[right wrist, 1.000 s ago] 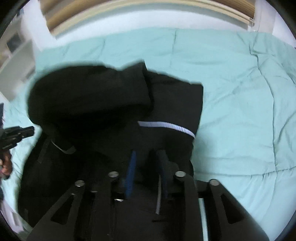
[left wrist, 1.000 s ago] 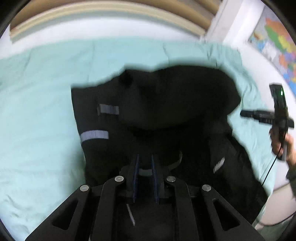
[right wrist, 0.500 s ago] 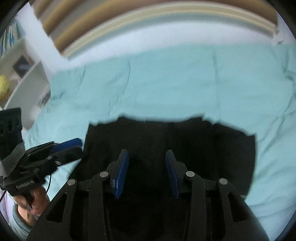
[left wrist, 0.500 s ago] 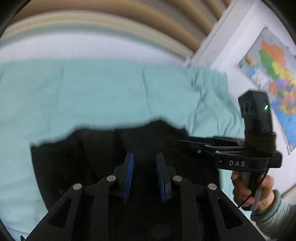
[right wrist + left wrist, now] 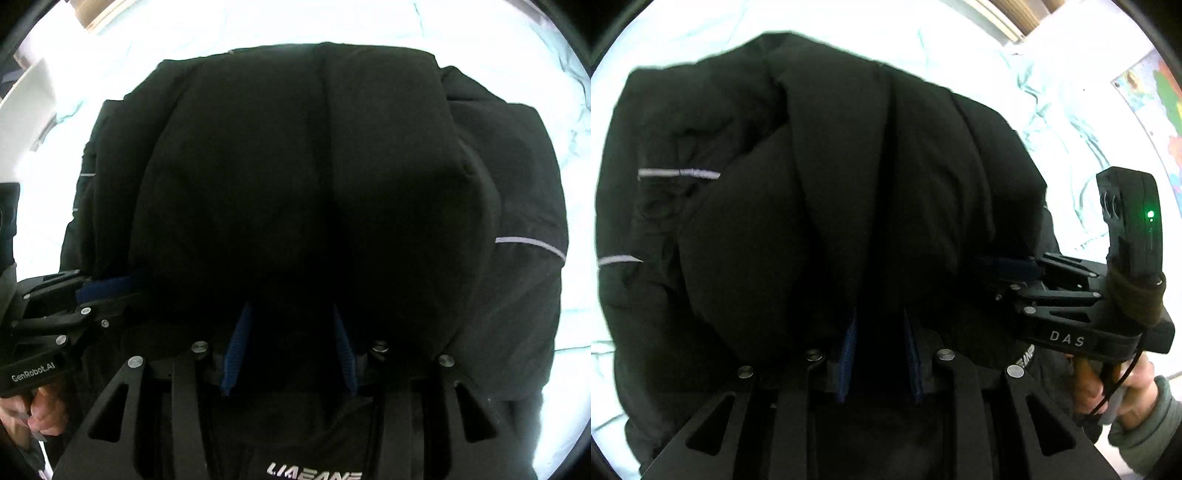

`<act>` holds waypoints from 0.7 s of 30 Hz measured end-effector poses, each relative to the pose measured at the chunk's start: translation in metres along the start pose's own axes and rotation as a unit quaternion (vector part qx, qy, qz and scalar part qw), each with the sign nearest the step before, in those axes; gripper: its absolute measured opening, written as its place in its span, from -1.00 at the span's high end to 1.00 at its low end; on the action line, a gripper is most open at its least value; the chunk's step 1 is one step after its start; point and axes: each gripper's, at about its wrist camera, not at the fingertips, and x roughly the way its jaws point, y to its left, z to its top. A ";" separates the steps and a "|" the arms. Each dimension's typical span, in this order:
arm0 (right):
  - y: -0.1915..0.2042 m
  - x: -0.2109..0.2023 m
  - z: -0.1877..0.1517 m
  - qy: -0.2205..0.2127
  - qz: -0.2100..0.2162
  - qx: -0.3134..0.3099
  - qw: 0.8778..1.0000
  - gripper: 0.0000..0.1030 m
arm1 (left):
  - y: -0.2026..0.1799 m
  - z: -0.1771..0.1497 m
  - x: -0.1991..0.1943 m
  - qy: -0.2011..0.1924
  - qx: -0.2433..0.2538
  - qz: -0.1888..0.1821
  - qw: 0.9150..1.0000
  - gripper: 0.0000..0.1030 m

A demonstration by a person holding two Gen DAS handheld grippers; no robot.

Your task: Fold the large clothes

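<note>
1. Left gripper [image 5: 881,354] – its jaws are standing apart, having just been opening. Whether cloth is sitting between them is too dark to tell.
2. Right gripper [image 5: 290,347] – its jaws are standing wider apart, and their gap is equally dark.
3. Black jacket [image 5: 812,166] is lying folded directly ahead of both sets of jaws. Its near edge is running across from one gripper to the other, both equally close.
4. Pale bed cover [image 5: 1052,110] is showing around the jacket.
</note>
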 end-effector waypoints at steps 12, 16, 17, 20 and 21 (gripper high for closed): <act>-0.025 -0.103 0.008 -0.103 0.017 -0.016 0.994 0.09 | -0.037 -0.011 -0.063 -0.048 0.046 -0.077 0.995 0.16; -0.034 -0.040 0.026 -0.046 -0.039 -0.010 0.998 0.09 | -0.025 -0.013 -0.008 0.002 0.031 -0.027 0.999 0.17; -0.034 -0.024 0.026 -0.024 -0.040 -0.011 0.999 0.07 | -0.019 -0.014 0.001 0.007 0.021 -0.029 0.999 0.20; -0.036 -0.008 0.018 -0.017 -0.039 -0.011 0.999 0.06 | -0.009 -0.013 0.008 0.010 -0.011 -0.040 0.999 0.29; -0.035 -0.009 0.017 -0.017 -0.040 -0.009 0.999 0.07 | -0.009 -0.014 0.005 0.010 -0.012 -0.039 0.999 0.30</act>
